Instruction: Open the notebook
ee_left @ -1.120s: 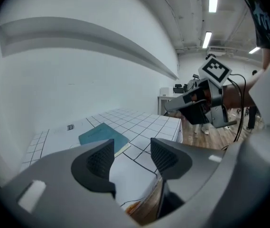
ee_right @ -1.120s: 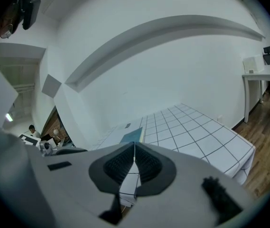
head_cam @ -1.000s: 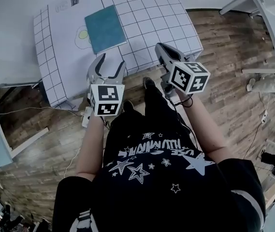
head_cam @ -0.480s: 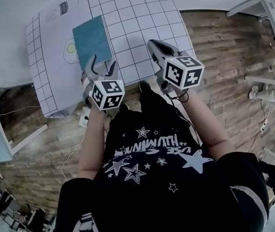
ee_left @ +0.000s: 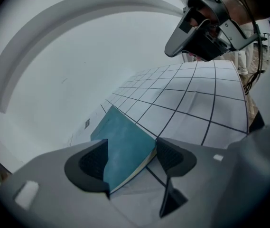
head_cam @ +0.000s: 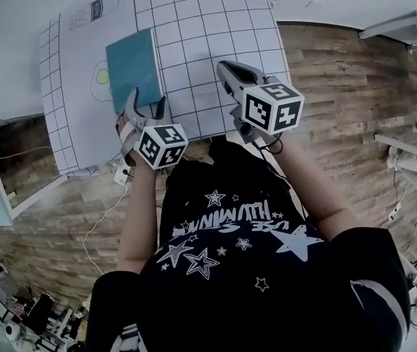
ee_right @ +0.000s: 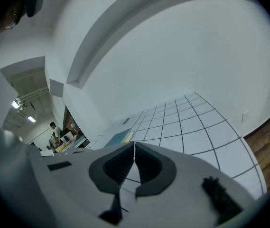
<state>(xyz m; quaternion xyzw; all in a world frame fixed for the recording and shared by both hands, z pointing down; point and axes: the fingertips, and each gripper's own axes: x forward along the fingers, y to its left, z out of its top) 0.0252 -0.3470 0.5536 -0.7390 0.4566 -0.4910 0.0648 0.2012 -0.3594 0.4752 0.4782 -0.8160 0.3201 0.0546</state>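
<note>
I am watching the teal notebook (head_cam: 133, 68) lying shut and flat on the white gridded mat (head_cam: 208, 28) that is covering the table. It is sitting toward the mat's left part, with its left edge overlapping a printed egg drawing (head_cam: 100, 75). In the left gripper view the notebook (ee_left: 123, 139) is showing its near corner and the pale page edges along its right side.

The left gripper (head_cam: 146, 100) is hanging over the notebook's near edge and tilting downward. Its jaws have just been opening and are now standing wide apart. In its own view the left gripper (ee_left: 132, 158) is straddling that near corner, so the corner is sitting between the jaws. Neither pad is pressing on it (the left pad is overlapping the cover in the picture, but I cannot tell whether it is touching).

The right gripper (head_cam: 224, 69) is hovering above bare grid squares to the right of the notebook, apart from it. In its own view the right gripper (ee_right: 134, 163) is keeping its jaws together with nothing between them, and the notebook (ee_right: 117, 137) is appearing as a small teal patch farther off to the left. The right gripper (ee_left: 196, 27) is also showing at the upper right of the left gripper view, above the mat.

A wooden floor (head_cam: 340, 86) is showing past the table's right side.
</note>
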